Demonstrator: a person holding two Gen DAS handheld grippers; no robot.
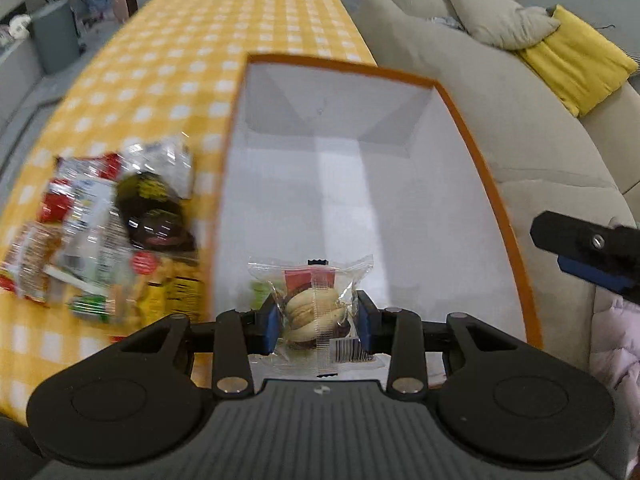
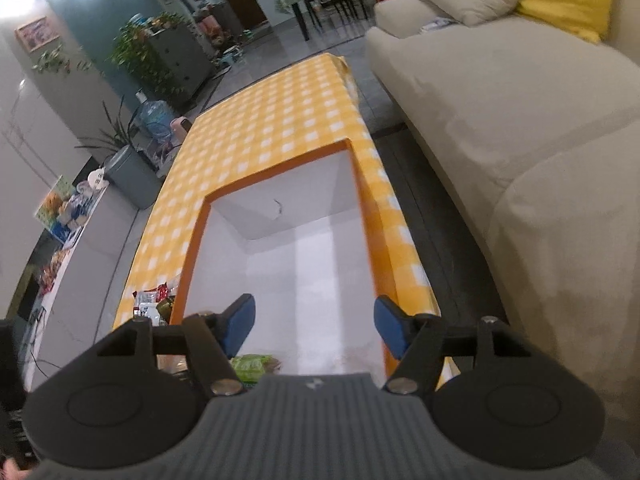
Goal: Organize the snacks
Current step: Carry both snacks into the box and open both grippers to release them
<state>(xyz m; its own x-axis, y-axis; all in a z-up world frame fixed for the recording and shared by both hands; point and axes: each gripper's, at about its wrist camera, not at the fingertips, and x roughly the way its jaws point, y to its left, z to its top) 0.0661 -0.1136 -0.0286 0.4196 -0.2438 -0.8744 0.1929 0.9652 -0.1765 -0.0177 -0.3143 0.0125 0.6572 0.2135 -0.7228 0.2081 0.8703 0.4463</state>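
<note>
Left gripper [image 1: 317, 322]: I've clamped the clear-wrapped cookie packet [image 1: 310, 304] — light, crushable, slippery film; hold its sides.
Right gripper [image 2: 315, 330]: apart, empty.

A yellow-and-white checked tablecloth [image 1: 168, 72] lies under an orange-rimmed white cardboard box [image 1: 472, 136], beside a beige fabric sofa [image 2: 500, 92] bearing a bright yellow cushion [image 1: 576, 64].

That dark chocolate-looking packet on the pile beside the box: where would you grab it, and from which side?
Judging by its pose, grip the dark packet across its narrow width, coming down from above. It lies flat on top of the snack pile, so its sides are exposed while neighbours crowd its ends. The open right gripper is free; the picture is blurred, so exact edges are uncertain.
</note>
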